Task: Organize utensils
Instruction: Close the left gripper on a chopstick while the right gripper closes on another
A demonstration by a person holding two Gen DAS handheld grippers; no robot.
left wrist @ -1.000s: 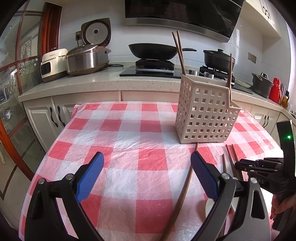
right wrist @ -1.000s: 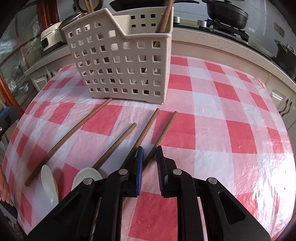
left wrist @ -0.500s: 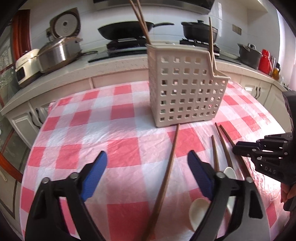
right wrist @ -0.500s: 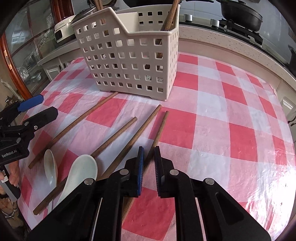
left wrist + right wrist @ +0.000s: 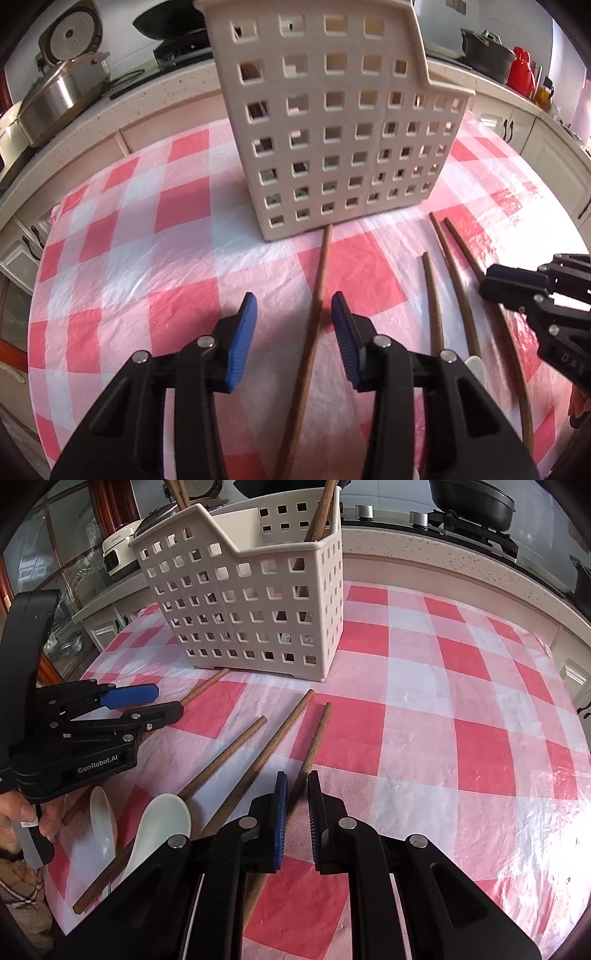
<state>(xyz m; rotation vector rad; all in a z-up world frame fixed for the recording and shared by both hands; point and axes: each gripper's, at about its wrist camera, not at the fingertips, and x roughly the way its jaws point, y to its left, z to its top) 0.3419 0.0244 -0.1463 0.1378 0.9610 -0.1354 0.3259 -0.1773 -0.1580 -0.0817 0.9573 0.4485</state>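
Left gripper jaws closing around leftmost chopstick, pads not touching it yet; its near end is cut off by the frame. Right gripper nearly clenched over rightmost chopstick, contact hard to make out. Holder basket just beyond, more chopsticks inside, tops cropped. Two spoons partly hidden

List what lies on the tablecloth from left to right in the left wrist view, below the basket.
Left gripper, its jaws closing around the long chopstick → short chopstick → two more chopsticks side by side → right gripper at the right edge.
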